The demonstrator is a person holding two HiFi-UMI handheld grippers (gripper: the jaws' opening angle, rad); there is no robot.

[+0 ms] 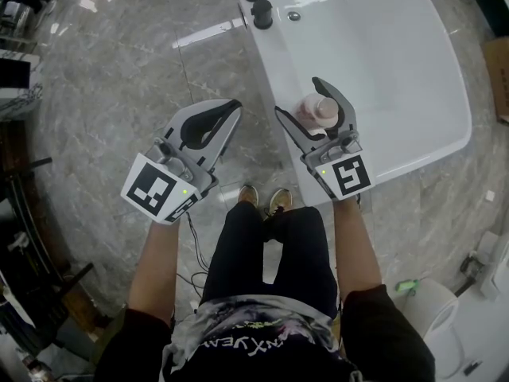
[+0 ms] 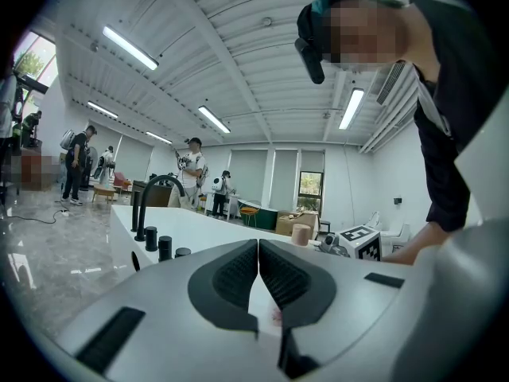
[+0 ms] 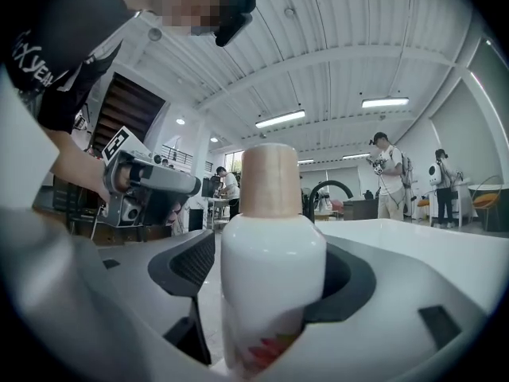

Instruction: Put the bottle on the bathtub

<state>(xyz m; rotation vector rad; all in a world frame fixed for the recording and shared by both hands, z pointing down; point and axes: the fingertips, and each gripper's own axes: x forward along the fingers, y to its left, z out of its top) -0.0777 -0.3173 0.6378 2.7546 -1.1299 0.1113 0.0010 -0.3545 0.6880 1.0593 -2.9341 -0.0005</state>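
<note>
A white bottle [image 1: 312, 113] with a tan cap stands upright on the near left rim of the white bathtub [image 1: 413, 153]. My right gripper [image 1: 297, 95] reaches level over that rim, its jaws spread on either side of the bottle. In the right gripper view the bottle [image 3: 273, 269] fills the space between the dark pads, with a narrow gap showing at the left pad [image 3: 195, 265]. My left gripper [image 1: 233, 104] hangs over the marble floor left of the tub. Its jaws meet at the tips with nothing between them, as the left gripper view [image 2: 258, 249] shows.
A black faucet [image 1: 258, 6] with round knobs stands at the tub's far left rim, a drain fitting [image 1: 294, 16] beside it. A cardboard box [image 1: 497, 78] lies right of the tub. A white fixture [image 1: 445, 325] sits at the lower right. Several people stand far off in the hall.
</note>
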